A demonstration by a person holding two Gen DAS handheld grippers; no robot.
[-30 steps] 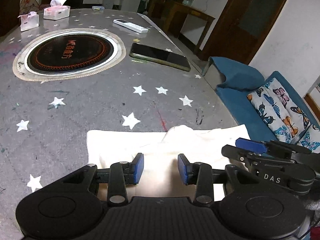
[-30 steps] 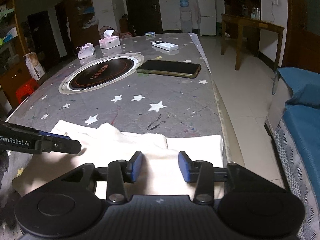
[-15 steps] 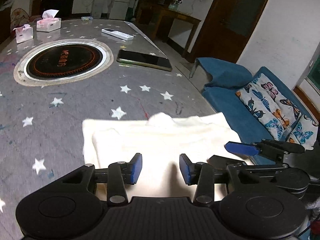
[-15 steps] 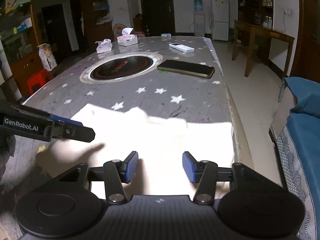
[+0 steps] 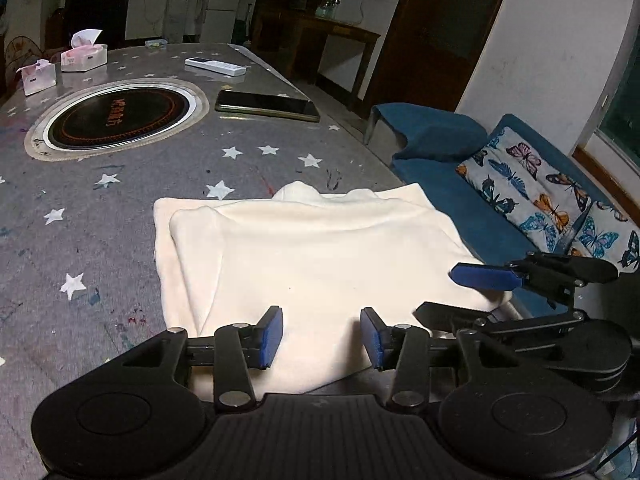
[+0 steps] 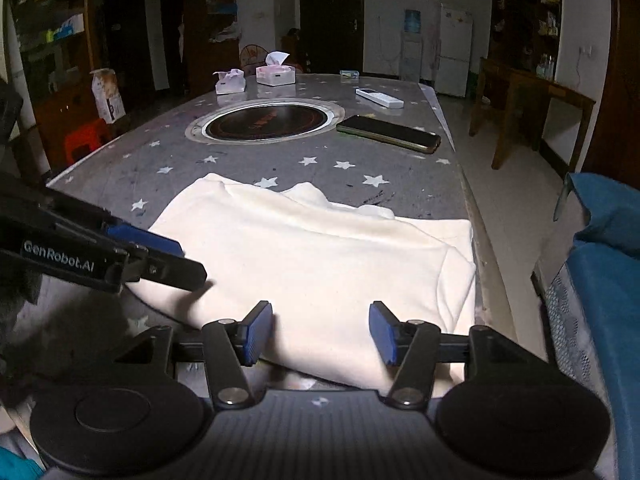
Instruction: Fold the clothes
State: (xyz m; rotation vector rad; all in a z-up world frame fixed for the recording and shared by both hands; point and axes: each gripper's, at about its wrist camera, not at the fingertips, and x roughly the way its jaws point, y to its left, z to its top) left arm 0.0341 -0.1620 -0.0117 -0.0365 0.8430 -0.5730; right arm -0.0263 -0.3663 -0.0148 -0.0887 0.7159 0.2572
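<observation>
Left wrist view: folded cream-white fleece garment (image 5: 320,256) lies flat at the near end of the grey star-printed surface (image 5: 120,208), its right edge close to the surface's rim beside the blue sofa (image 5: 436,148). Left tongs (image 5: 321,336) hover over the garment's near edge, blue pads (image 5: 270,336) apart and spreading wider; cloth shows in the gap below them, but neither pad presses on it. Right tongs (image 5: 460,292) enter from the right in this view, over the garment's near right corner.

Right wrist view: right tongs (image 6: 320,332) likewise stand spread and are opening, pads (image 6: 256,332) clear of the cloth beneath. Garment (image 6: 320,264) shows a doubled layer along its right side and a small bump of fabric at the far edge. Left tongs (image 6: 168,256) reach in from the left above its near left corner.

Farther up the surface: round black inset hotplate with silver ring (image 6: 268,120), dark smartphone (image 6: 388,133), white remote control (image 6: 378,97), two tissue boxes (image 6: 275,74). Butterfly-print cushion (image 5: 532,188) sits on the sofa.
</observation>
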